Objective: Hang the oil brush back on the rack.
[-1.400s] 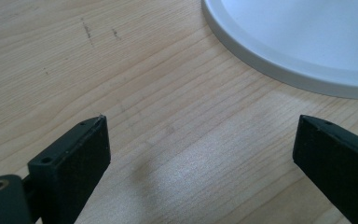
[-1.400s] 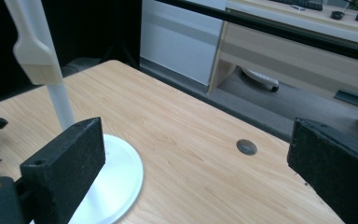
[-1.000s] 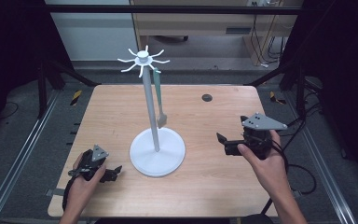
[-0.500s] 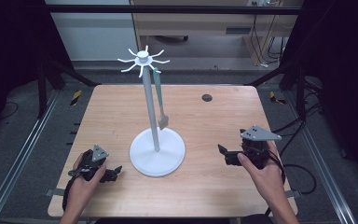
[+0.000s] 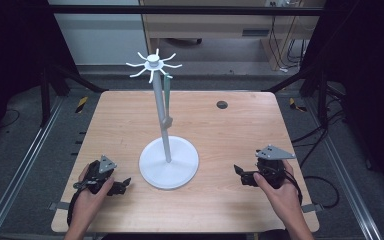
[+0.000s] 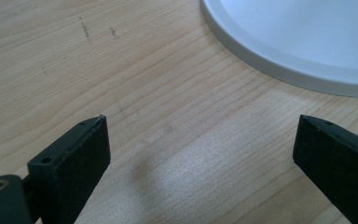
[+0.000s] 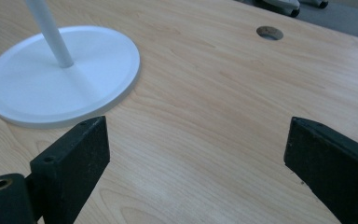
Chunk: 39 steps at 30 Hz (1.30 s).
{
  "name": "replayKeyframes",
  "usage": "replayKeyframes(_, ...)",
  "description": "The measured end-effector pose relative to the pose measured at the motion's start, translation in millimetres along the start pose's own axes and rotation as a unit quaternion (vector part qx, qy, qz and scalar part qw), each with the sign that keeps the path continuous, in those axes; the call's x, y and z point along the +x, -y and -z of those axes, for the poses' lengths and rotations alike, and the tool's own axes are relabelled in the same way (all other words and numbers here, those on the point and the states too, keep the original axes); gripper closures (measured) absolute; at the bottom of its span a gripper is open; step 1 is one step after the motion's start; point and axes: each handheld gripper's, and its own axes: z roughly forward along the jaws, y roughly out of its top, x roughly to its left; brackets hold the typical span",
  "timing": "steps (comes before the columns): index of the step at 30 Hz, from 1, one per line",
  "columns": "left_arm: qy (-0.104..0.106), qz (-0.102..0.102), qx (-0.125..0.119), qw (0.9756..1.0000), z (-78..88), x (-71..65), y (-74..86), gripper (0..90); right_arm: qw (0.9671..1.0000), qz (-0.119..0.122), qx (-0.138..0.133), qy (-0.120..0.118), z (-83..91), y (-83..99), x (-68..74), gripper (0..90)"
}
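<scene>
A white stand (image 5: pixel 168 160) with a round base, a thin pole and a crown of short hooks (image 5: pixel 153 63) rises from the middle of the wooden table (image 5: pixel 220 130). A slim grey-green item (image 5: pixel 166 100) hangs from one hook beside the pole. My left gripper (image 5: pixel 121 186) rests low on the table left of the base, open, nothing between its jaws. My right gripper (image 5: pixel 241 175) sits right of the base, open and empty. The base edge (image 6: pixel 289 70) lies just ahead in the left gripper view. In the right gripper view the base (image 7: pixel 65 84) lies ahead to the left.
A round cable hole (image 5: pixel 222 104) (image 7: pixel 269 32) sits in the table's far right part. Black frame bars and rails run along both sides of the table. A cabinet and cables stand beyond the far edge.
My right gripper has come down and toward the table's near edge, settling low by the tabletop. The left gripper has stayed put.
</scene>
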Motion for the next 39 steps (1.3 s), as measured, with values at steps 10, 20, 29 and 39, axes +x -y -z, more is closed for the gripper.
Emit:
replayKeyframes(10, 0.000, 0.000, 0.000, 1.0000, -0.2, -0.2, 0.1, 3.5, 0.9995, -0.012, 0.027, -0.004, -17.4, 16.7, -4.5, 7.8)
replayKeyframes(20, 0.001, -0.001, 0.001, 1.0000, -0.2, -0.3, 0.1, 3.5, 0.9986, -0.030, 0.044, -0.005, -36.9, 29.4, -8.3, 8.5)
replayKeyframes(29, 0.001, -0.002, 0.001, 1.0000, -0.3, -0.3, 0.0, 3.5, 0.9979, -0.030, 0.057, 0.002, -53.4, 34.8, -10.2, 8.7)
replayKeyframes(39, 0.001, -0.003, 0.001, 1.0000, -1.0, -0.5, -0.8, 3.5, 0.9977, -0.046, 0.048, 0.008, -63.3, 42.4, -10.5, 10.2)
